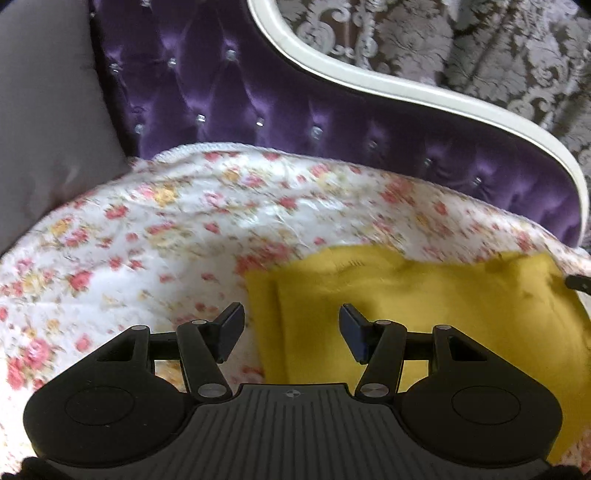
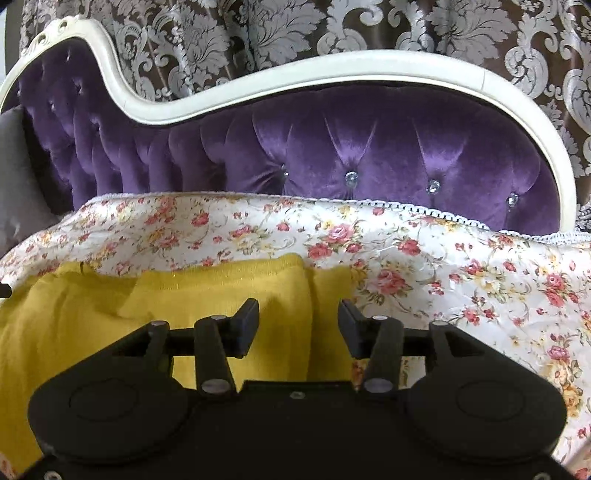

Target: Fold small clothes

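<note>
While nothing is yet gripped:
Left gripper [image 1: 291, 330]: jaws apart, empty, poised over the left edge of the garment.
Right gripper [image 2: 298, 328]: jaws apart, empty, poised over the right edge.
Yellow garment [image 1: 424, 306]: spread on the floral bedspread [image 1: 166, 229], side panels seemingly turned in already, between both tools.
Step, as judged: mid-fold, reaching for the next grasp.
Next move: lower, pinch the near edges, carry them toward the far hem evenly.
Beyond: purple tufted headboard [image 2: 369, 147], patterned curtain [image 2: 295, 33].

No readable text, labels, brands or numbers anywhere, small round crosshair mark on left hand-held gripper [image 1: 291, 325] body
</note>
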